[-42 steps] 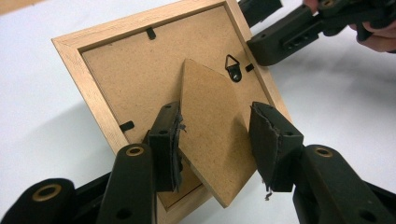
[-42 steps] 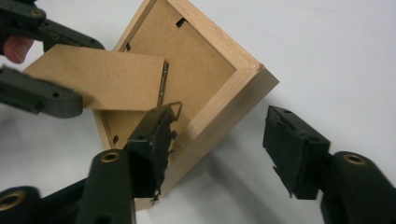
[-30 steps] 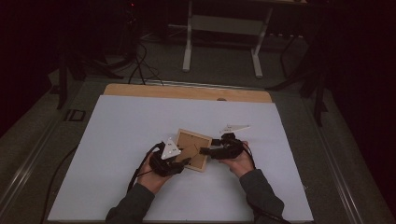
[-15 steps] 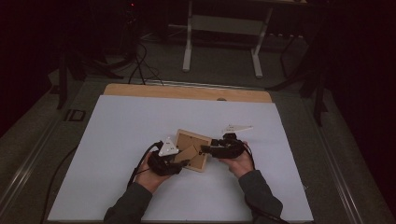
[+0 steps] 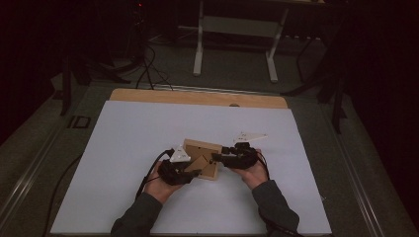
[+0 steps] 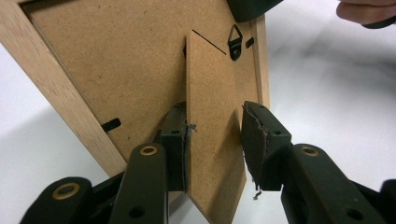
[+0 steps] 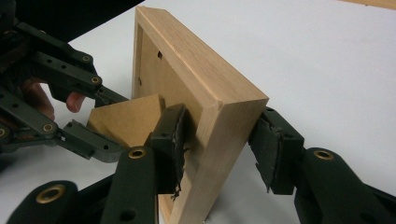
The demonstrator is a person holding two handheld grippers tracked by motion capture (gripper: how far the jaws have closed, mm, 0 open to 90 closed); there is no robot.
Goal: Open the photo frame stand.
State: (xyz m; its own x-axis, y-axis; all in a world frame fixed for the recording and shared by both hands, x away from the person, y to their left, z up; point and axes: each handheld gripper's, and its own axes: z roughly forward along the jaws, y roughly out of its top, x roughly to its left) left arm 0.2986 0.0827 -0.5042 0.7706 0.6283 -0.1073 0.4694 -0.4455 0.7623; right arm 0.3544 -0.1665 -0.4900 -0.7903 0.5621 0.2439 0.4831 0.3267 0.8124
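Note:
A wooden picture frame (image 5: pixel 200 147) lies back-up on the white table (image 5: pixel 123 148) between my two grippers. Its brown fibreboard stand (image 6: pixel 210 93) is swung out from the frame's back (image 6: pixel 116 60). My left gripper (image 6: pixel 212 140) has just been closing and its pads now sit against both edges of the stand. From the right gripper view, the left gripper (image 7: pixel 119 123) holds the stand (image 7: pixel 135 116) from the left. My right gripper (image 7: pixel 217 144) straddles the frame's side rail (image 7: pixel 201 70); its jaws have been closing, the inner pad touches and the outer pad stands slightly off.
The white table top carries a bare wooden strip (image 5: pixel 197 98) along its far edge. Behind it are a dark floor with cables (image 5: pixel 148 69) and a metal stand (image 5: pixel 234 29). Grey plates (image 5: pixel 249 135) top the grippers, and cables trail back along both forearms.
The right gripper's jaws reach further over the frame's right edge than a second ago. Both hands have otherwise kept their places beside the frame.

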